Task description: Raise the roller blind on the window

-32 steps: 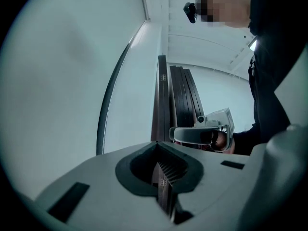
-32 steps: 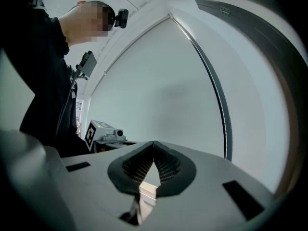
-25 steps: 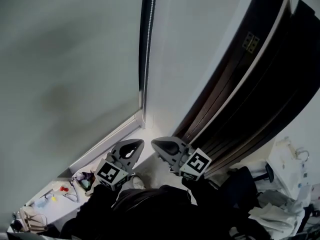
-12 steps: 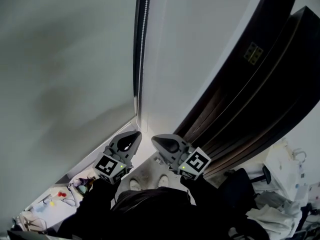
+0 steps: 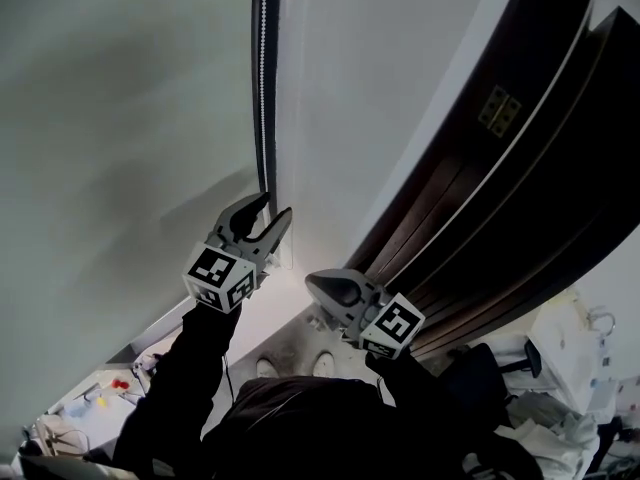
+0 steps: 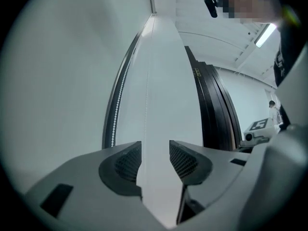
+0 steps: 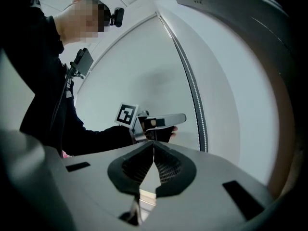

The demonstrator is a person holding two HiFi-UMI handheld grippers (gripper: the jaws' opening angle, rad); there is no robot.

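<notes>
The left gripper (image 6: 155,150) stands wide: its jaws have just been opening, and nothing sits between them; only the smooth pale wall (image 6: 163,81) shows through the gap. Its dark pads (image 6: 129,161) are rounded wedges with a fine mesh texture, set in a matte grey plastic body. In the head view this gripper is raised on a black sleeve (image 5: 190,368), its tips close to the bead chain (image 5: 263,68) but not closed on it. The chain is a thin string of small white beads running straight up a narrow dark strip at the right edge of the roller blind (image 5: 100,118). The blind is a broad, flat sheet of plain grey-white fabric, hanging down over the window to the left of the chain. The right gripper (image 7: 154,153) is held lower and to the right, away from the chain, with its meshed jaws pressed together and nothing in them. To its right, glossy dark brown door frame mouldings (image 5: 500,188) run in long ridged bands, and a small brass-coloured plate (image 5: 502,110) is set into them.
</notes>
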